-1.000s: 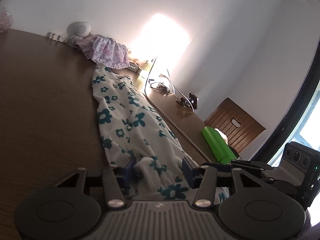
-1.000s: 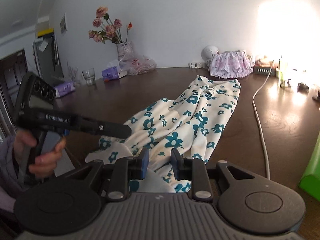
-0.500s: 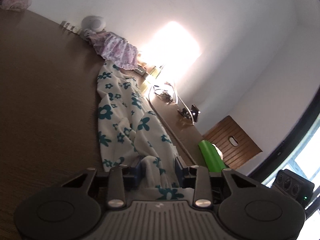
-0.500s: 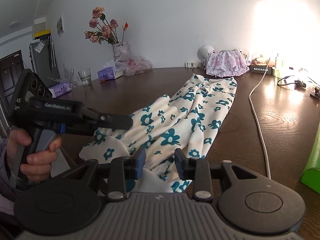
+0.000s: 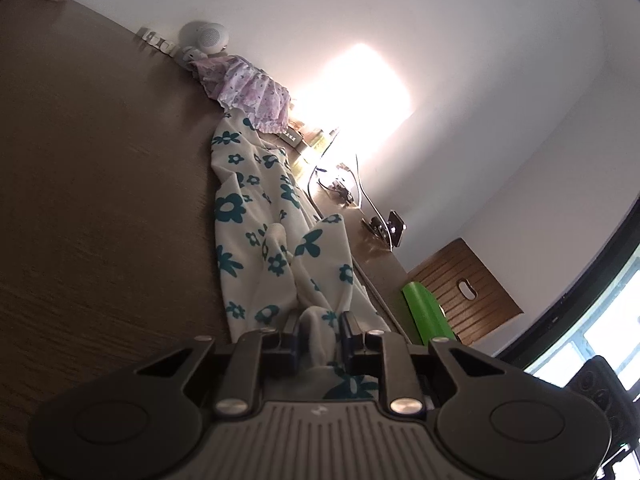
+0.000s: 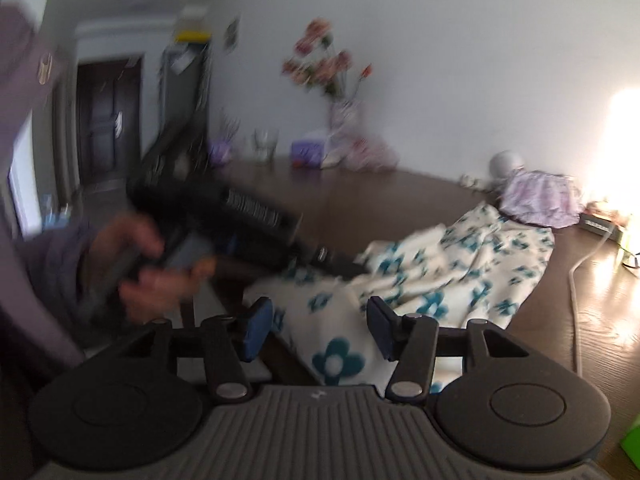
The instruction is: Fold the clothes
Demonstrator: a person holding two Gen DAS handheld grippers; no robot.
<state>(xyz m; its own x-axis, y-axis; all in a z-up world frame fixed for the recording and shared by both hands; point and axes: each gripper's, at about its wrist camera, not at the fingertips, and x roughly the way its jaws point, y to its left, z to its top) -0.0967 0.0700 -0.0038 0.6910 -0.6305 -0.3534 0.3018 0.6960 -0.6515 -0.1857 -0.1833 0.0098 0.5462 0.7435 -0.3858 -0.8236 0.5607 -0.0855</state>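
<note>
Cream garment [image 5: 256, 216] with teal flowers lies rumpled on table [image 5: 100, 200]

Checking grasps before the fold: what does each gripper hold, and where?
Left gripper, closing, pinches a bunched near edge of the floral garment. Right gripper, opening, holds nothing; cloth lies between its pads.

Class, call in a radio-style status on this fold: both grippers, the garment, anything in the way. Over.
Left gripper closing on a bunched fold of the floral garment. Right gripper opening, cloth between its pads, unpinched. White cable lies alongside, clear of the garment.
</note>
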